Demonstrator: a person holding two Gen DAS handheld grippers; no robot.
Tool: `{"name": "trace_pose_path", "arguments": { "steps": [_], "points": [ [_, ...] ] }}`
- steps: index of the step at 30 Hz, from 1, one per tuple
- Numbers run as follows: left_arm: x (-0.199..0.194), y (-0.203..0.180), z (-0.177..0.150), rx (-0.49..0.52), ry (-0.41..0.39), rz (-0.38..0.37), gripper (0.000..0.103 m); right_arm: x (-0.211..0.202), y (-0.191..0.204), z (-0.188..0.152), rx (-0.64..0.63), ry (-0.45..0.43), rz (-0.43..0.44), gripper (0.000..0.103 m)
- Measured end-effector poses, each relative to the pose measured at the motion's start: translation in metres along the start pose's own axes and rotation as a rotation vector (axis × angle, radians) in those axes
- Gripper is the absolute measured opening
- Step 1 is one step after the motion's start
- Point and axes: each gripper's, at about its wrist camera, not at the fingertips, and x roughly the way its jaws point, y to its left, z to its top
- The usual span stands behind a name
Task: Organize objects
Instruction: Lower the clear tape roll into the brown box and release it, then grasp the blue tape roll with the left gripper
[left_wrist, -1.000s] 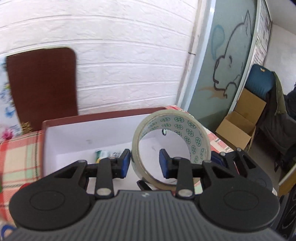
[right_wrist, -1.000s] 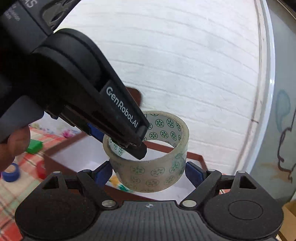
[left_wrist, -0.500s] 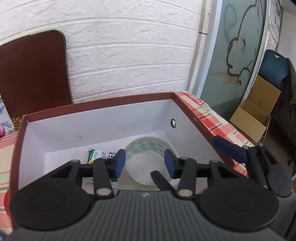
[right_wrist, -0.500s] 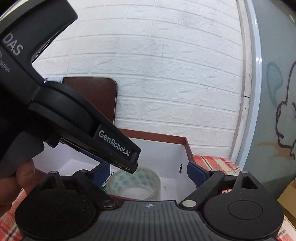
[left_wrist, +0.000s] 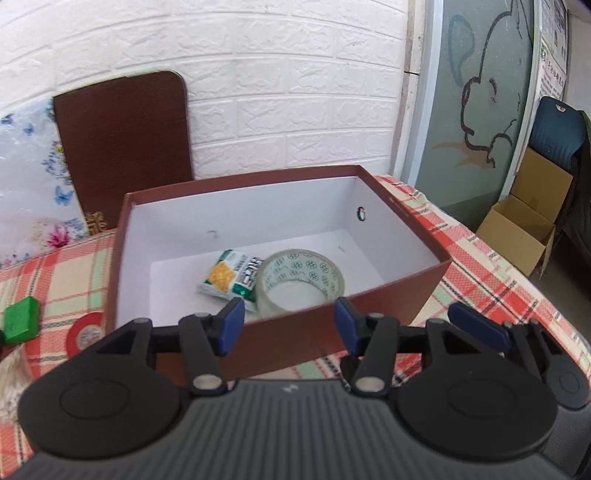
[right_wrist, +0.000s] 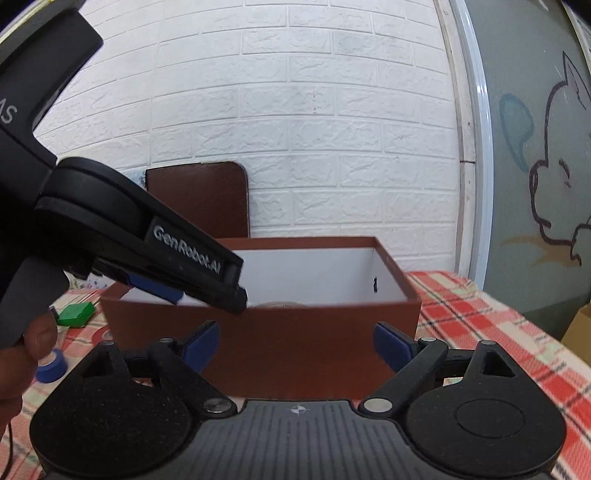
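A clear tape roll with green marks (left_wrist: 300, 281) lies flat inside the brown box (left_wrist: 369, 306), beside a small snack packet (left_wrist: 232, 277). My left gripper (left_wrist: 287, 325) is open and empty, held just in front of the box's near wall. My right gripper (right_wrist: 295, 349) is open and empty, facing the box's (right_wrist: 295, 332) front wall. The left gripper's body (right_wrist: 122, 236) shows in the right wrist view, reaching over the box's left rim. Only the top of the tape roll (right_wrist: 275, 304) shows there.
On the checked tablecloth (left_wrist: 480, 266) left of the box lie a green block (left_wrist: 21, 319) and a red tape roll (left_wrist: 86, 332). A blue tape roll (right_wrist: 51, 365) shows in the right wrist view. A brown board (left_wrist: 122, 136) leans on the brick wall. A cardboard box (left_wrist: 524, 225) stands on the floor at right.
The tape roll, held up between the grippers a second ago, now lies in the box. Both grippers have pulled back from the box, and the left jaws stand wider.
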Motion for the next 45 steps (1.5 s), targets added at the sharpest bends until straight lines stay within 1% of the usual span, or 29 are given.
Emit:
{"name": "trace_pose_path", "arguments": {
  "steps": [2, 3, 9, 15, 17, 20, 25, 26, 27, 29, 31, 32, 33, 35, 37, 39, 40, 43, 45],
  "points": [
    [-0.007, 0.006, -0.006, -0.014, 0.005, 0.000, 0.057, -0.004, 0.007, -0.004, 0.002, 0.023, 0.006, 0.090],
    [-0.011, 0.009, -0.009, -0.021, 0.005, 0.005, 0.057, 0.001, 0.008, -0.007, -0.001, 0.034, 0.005, 0.090],
    [-0.026, 0.028, -0.029, -0.024, 0.006, 0.075, 0.057, -0.001, 0.022, -0.012, -0.006, 0.073, 0.035, 0.090],
    [-0.034, 0.053, -0.054, -0.056, 0.027, 0.124, 0.061, 0.000, 0.038, -0.023, 0.017, 0.143, 0.085, 0.090],
    [-0.034, 0.063, -0.069, -0.064, 0.036, 0.141, 0.062, 0.005, 0.041, -0.031, 0.034, 0.176, 0.109, 0.090],
    [-0.031, 0.078, -0.099, -0.065, 0.043, 0.175, 0.064, 0.013, 0.046, -0.046, 0.017, 0.213, 0.099, 0.089],
    [-0.026, 0.106, -0.150, -0.089, 0.056, 0.246, 0.064, 0.014, 0.044, -0.047, 0.048, 0.218, 0.103, 0.089],
    [-0.029, 0.112, -0.157, -0.099, 0.042, 0.252, 0.069, 0.015, 0.045, -0.047, 0.048, 0.226, 0.098, 0.089],
    [-0.035, 0.118, -0.162, -0.104, 0.017, 0.259, 0.071, 0.015, 0.046, -0.046, 0.042, 0.233, 0.097, 0.089],
    [-0.042, 0.130, -0.167, -0.084, -0.004, 0.309, 0.071, 0.018, 0.053, -0.046, 0.009, 0.252, 0.099, 0.086],
    [-0.046, 0.149, -0.170, -0.072, -0.012, 0.387, 0.071, 0.022, 0.065, -0.046, -0.033, 0.277, 0.129, 0.081],
    [-0.048, 0.162, -0.172, -0.088, -0.009, 0.419, 0.072, 0.025, 0.072, -0.045, -0.046, 0.289, 0.158, 0.080],
    [-0.051, 0.177, -0.173, -0.125, -0.008, 0.441, 0.073, 0.027, 0.080, -0.044, -0.059, 0.299, 0.188, 0.078],
    [-0.058, 0.211, -0.179, -0.234, -0.007, 0.470, 0.077, 0.035, 0.104, -0.043, -0.101, 0.308, 0.242, 0.076],
    [-0.068, 0.240, -0.187, -0.346, -0.046, 0.458, 0.079, 0.044, 0.132, -0.041, -0.147, 0.312, 0.300, 0.072],
    [-0.077, 0.256, -0.194, -0.433, -0.105, 0.408, 0.082, 0.054, 0.161, -0.039, -0.193, 0.301, 0.372, 0.072],
    [-0.080, 0.260, -0.196, -0.454, -0.124, 0.385, 0.083, 0.061, 0.175, -0.039, -0.223, 0.294, 0.404, 0.072],
    [-0.076, 0.257, -0.195, -0.437, -0.123, 0.385, 0.086, 0.082, 0.217, -0.039, -0.314, 0.293, 0.463, 0.069],
    [-0.075, 0.256, -0.195, -0.434, -0.124, 0.382, 0.088, 0.098, 0.240, -0.039, -0.360, 0.302, 0.472, 0.069]
  ]
}}
